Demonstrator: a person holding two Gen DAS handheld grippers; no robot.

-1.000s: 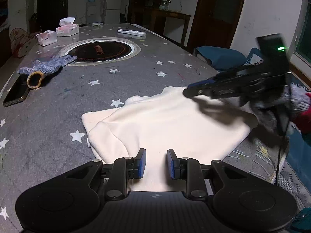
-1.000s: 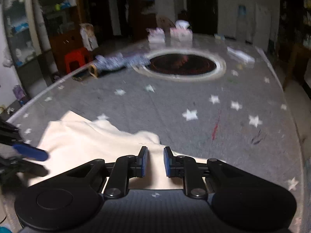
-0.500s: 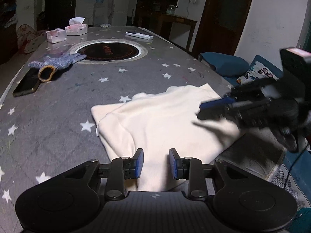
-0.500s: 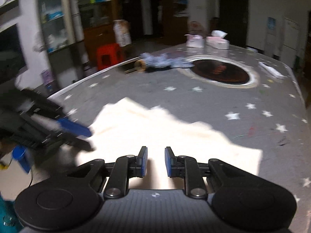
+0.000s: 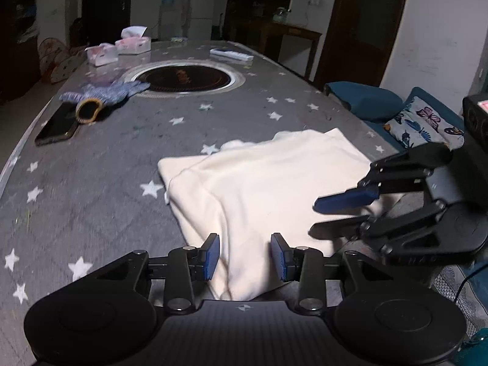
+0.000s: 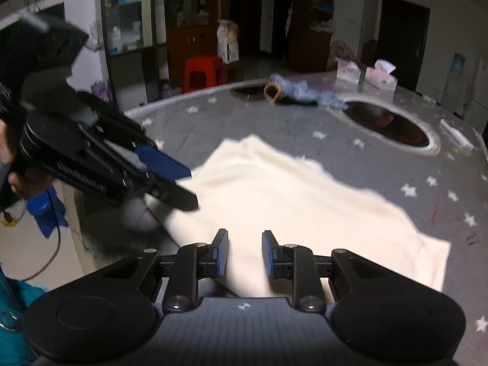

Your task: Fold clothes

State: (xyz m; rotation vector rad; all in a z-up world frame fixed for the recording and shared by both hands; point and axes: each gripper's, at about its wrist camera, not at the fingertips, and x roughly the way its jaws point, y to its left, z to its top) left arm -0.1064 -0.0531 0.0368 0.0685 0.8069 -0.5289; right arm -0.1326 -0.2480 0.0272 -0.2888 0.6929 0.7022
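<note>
A cream garment (image 5: 268,189) lies folded flat on the grey star-patterned table (image 5: 106,164); it also shows in the right wrist view (image 6: 289,195). My left gripper (image 5: 245,257) is open and empty, just above the garment's near edge. My right gripper (image 6: 245,253) is open and empty over the garment's other edge. In the left wrist view the right gripper (image 5: 335,218) hovers at the garment's right side. In the right wrist view the left gripper (image 6: 183,184) hovers at the garment's left side.
A knit glove (image 5: 103,94), a black phone (image 5: 58,125), tissue boxes (image 5: 132,44) and a remote (image 5: 231,55) lie around the round black hob (image 5: 186,77). Blue cushions (image 5: 366,100) sit past the table's right edge. A red stool (image 6: 202,73) stands on the floor.
Both grippers have drawn back toward the table's near edge and opened a little wider. The right gripper swung from over the garment's middle to its right side. The garment lies still.
</note>
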